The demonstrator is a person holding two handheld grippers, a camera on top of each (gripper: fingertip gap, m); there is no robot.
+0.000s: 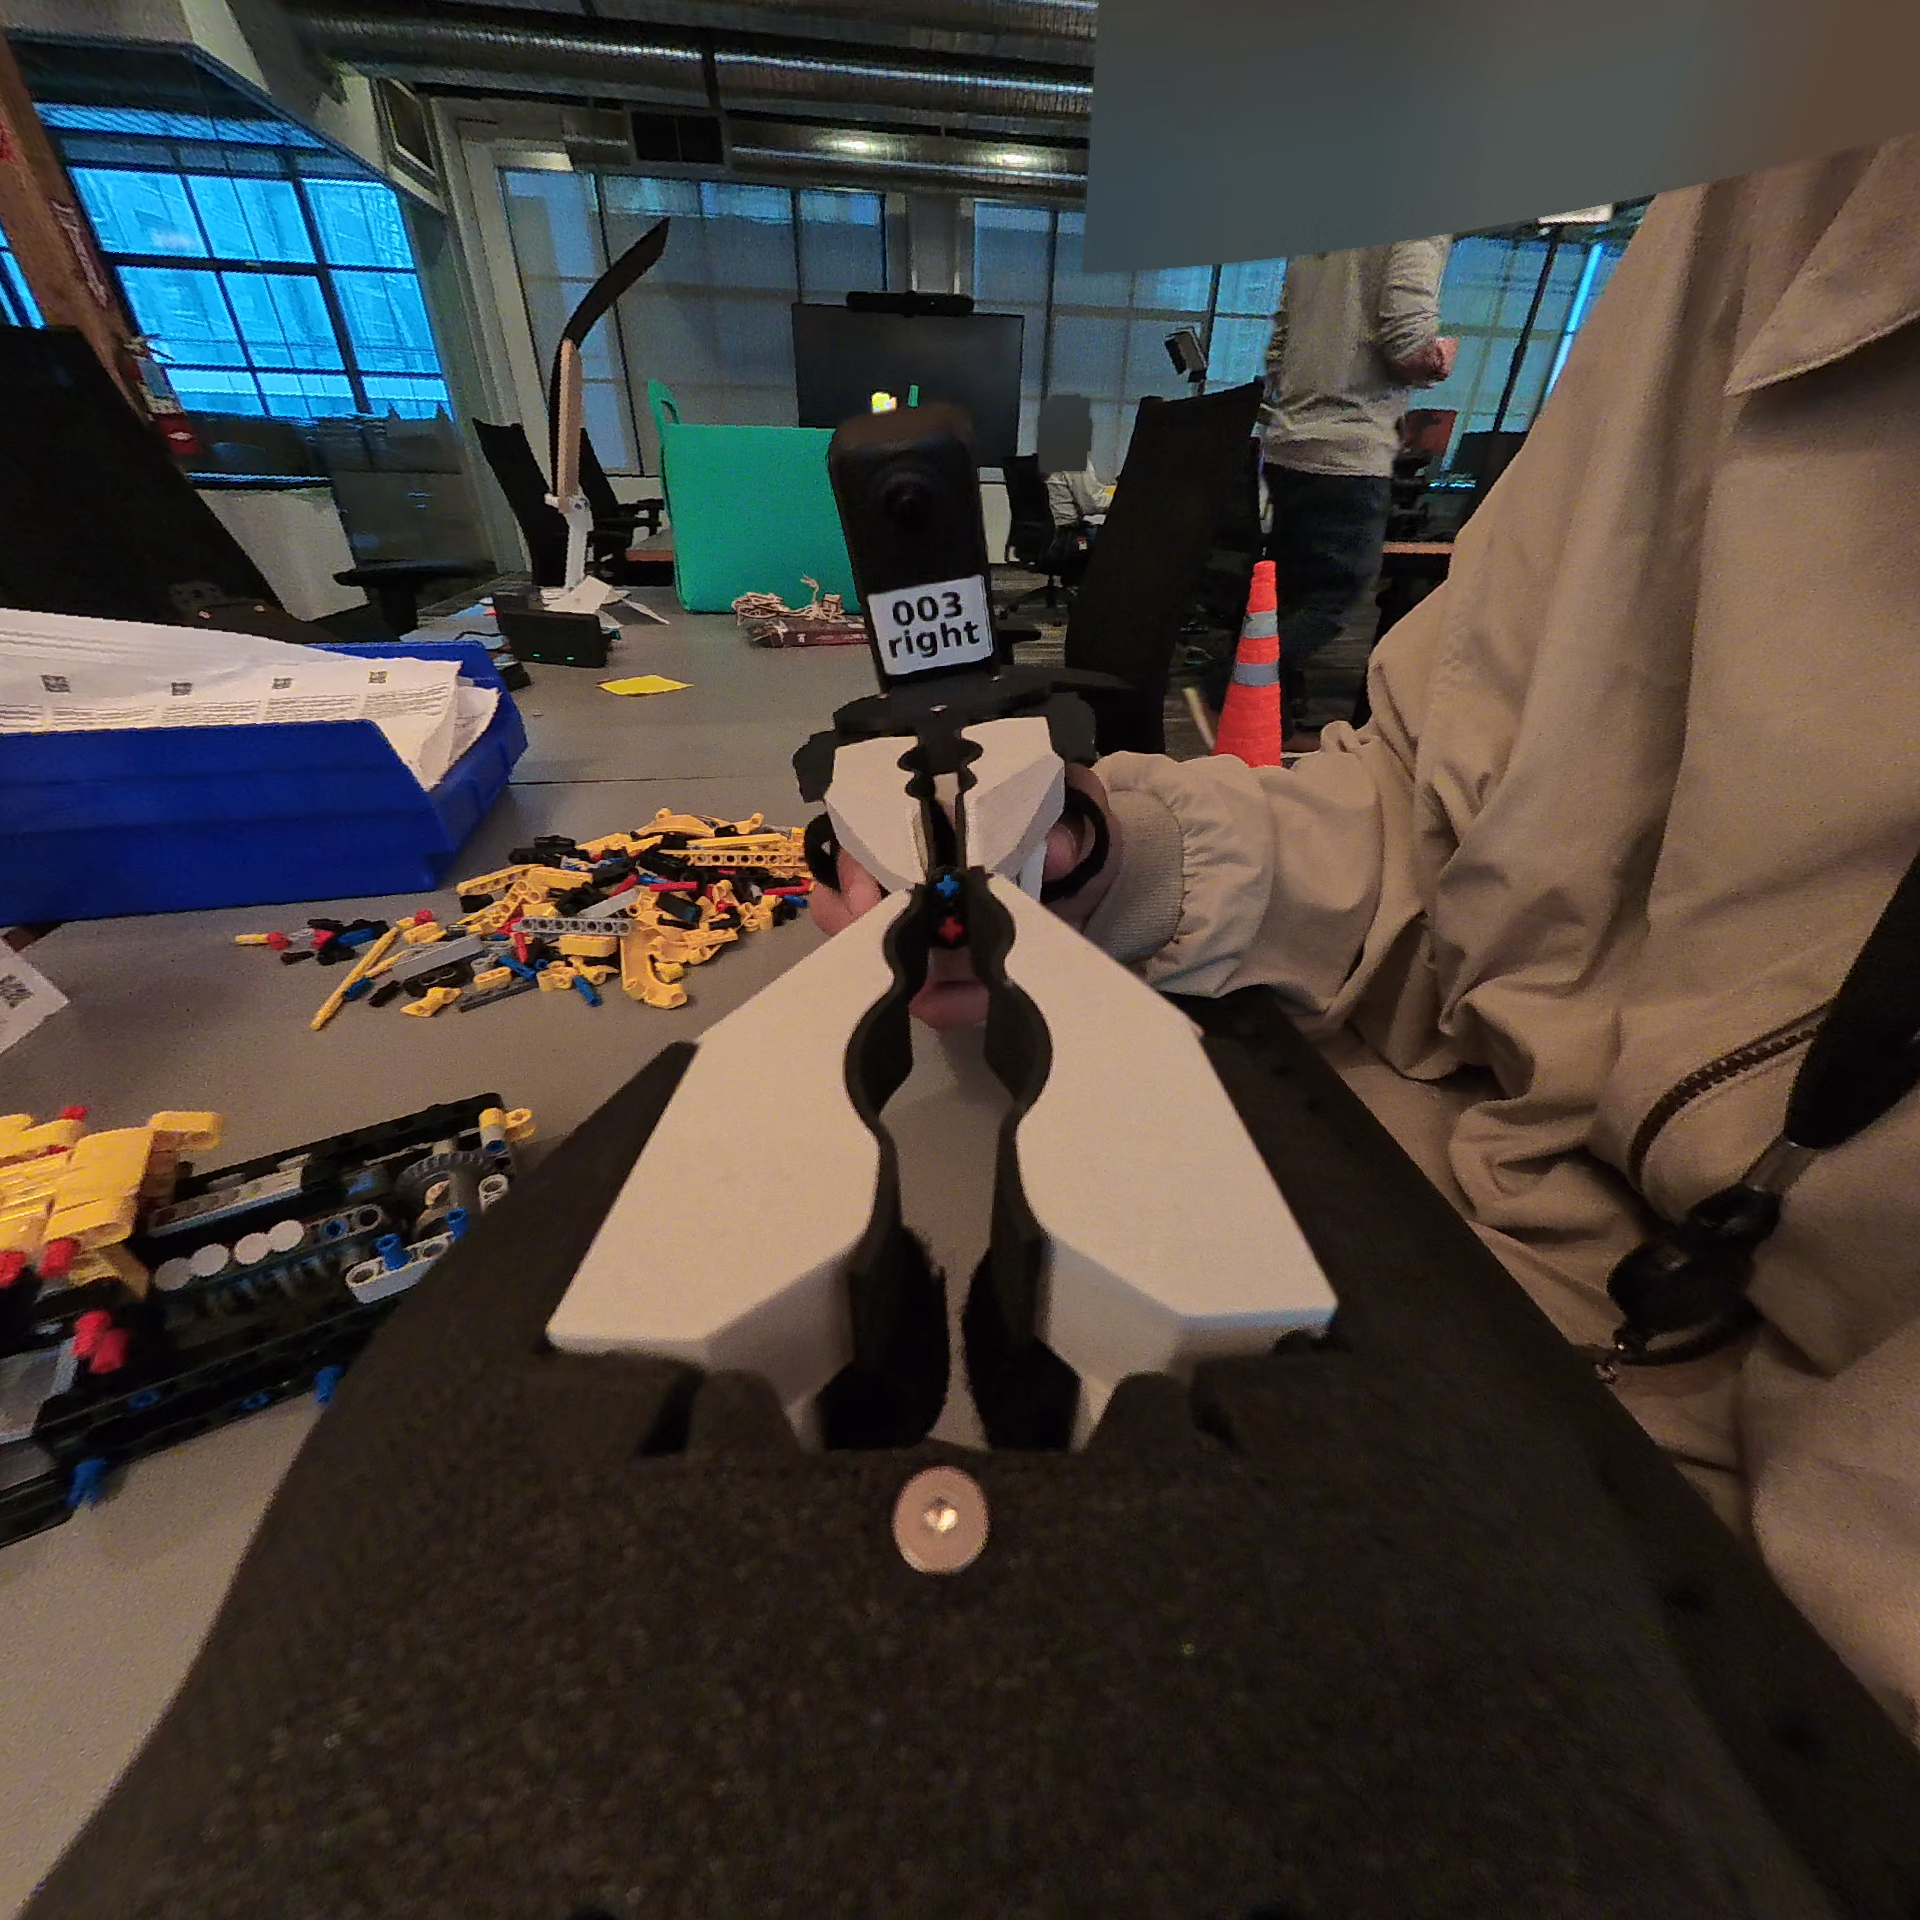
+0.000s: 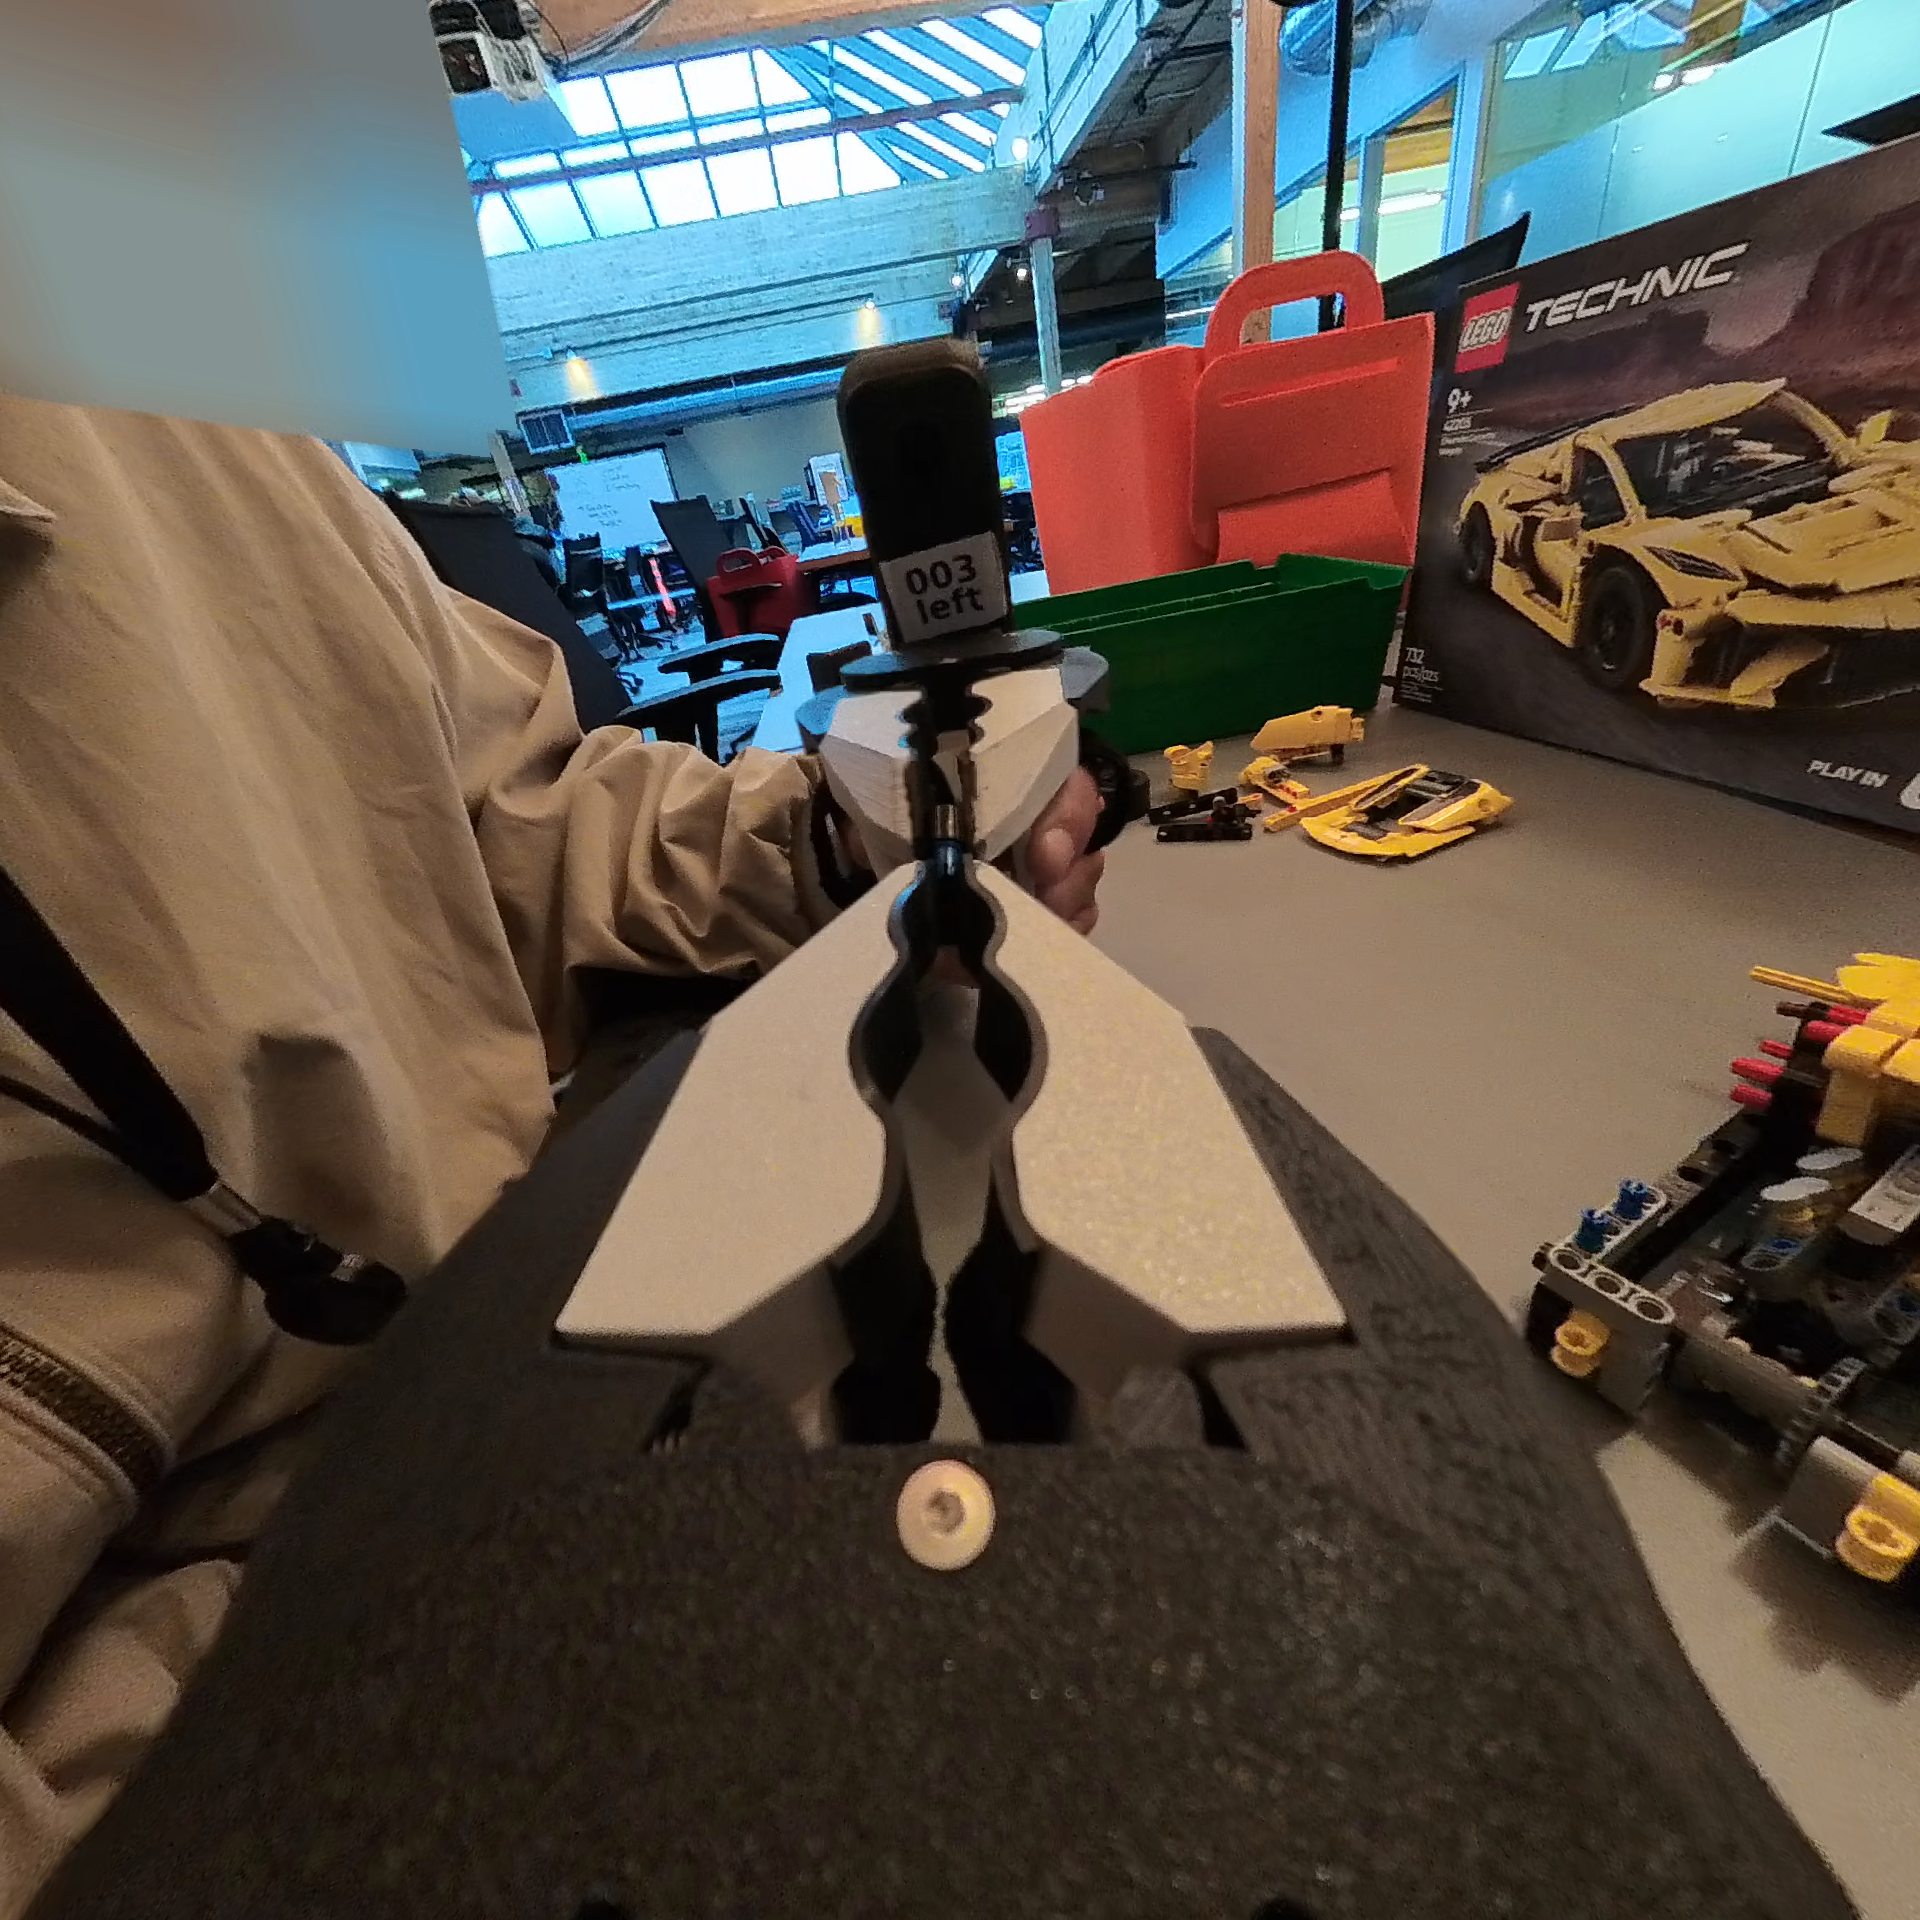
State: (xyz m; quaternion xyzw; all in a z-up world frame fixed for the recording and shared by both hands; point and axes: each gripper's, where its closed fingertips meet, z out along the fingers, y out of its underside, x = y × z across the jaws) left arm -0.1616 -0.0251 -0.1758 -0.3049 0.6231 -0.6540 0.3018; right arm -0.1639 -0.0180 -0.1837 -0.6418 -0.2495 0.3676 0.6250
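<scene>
Against the left edge of the desk (image 1: 644, 1049): a blue bin (image 1: 260, 790) stuffed with papers. Nearer the middle, a loose pile of yellow, black and red building pieces (image 1: 582, 925); by the near left edge, a partly built model (image 1: 260, 1268). Centre, well above the desk: left gripper (image 1: 948, 935) and right gripper (image 2: 940, 894) meeting tip to tip, both sets of jaws clenched almost fully on small pins (image 1: 947, 889), blue and red, cross-shaped at the ends. Cannot tell which jaws carry which piece. Seen end-on, so long axis probably along the line from one gripper to the other. Probably light, stiff, smooth plastic, tiny enough to slip or twist; best pinched across the shaft, square to it. At right, a beige sleeve (image 1: 1299, 883).
</scene>
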